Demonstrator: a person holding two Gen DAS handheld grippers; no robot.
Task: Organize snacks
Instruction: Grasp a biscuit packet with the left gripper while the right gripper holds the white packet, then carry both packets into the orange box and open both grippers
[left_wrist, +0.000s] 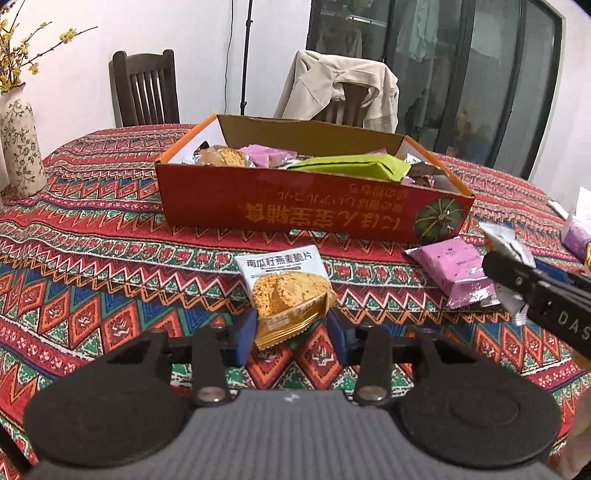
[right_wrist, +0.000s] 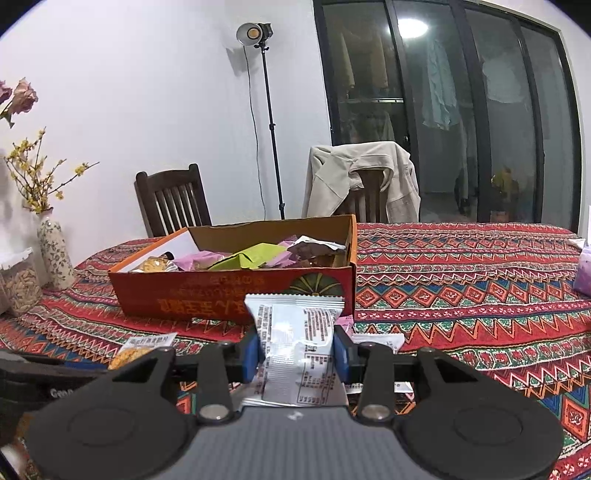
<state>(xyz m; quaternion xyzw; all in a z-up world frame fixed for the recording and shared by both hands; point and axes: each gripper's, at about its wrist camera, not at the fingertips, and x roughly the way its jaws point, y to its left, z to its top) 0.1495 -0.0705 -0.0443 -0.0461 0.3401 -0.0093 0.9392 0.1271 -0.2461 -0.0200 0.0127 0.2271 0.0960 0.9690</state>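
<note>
Left hand-held gripper (left_wrist: 291, 338) has the bottom edge of an oat-crisp packet (left_wrist: 286, 286) between its blue pads (left_wrist: 246, 341); the packet stands tilted up off the surface (left_wrist: 92, 258), its printed face toward the camera, and the wrapper puckers on the right where a pad meets it, so I read this as a clamp on the packet's tail rather than its body. For the step in hand, carrying it to the box (left_wrist: 295, 206), the hold looks shallow: best to lift enough to clear the near wall, keep the packet from swinging, and let go only once it is over the heap inside, where a green packet (left_wrist: 354, 166) and several pink ones already lie. The box sits straight ahead of this gripper, beyond the packet, with its near wall well apart from the pads. A pink packet (left_wrist: 458, 275) lies on the surface to the right, near the box's corner. Right hand-held gripper (right_wrist: 295, 356) grips a white packet (right_wrist: 295, 332) across its middle, back label up, the box (right_wrist: 229, 295) ahead and slightly left of it.
</note>
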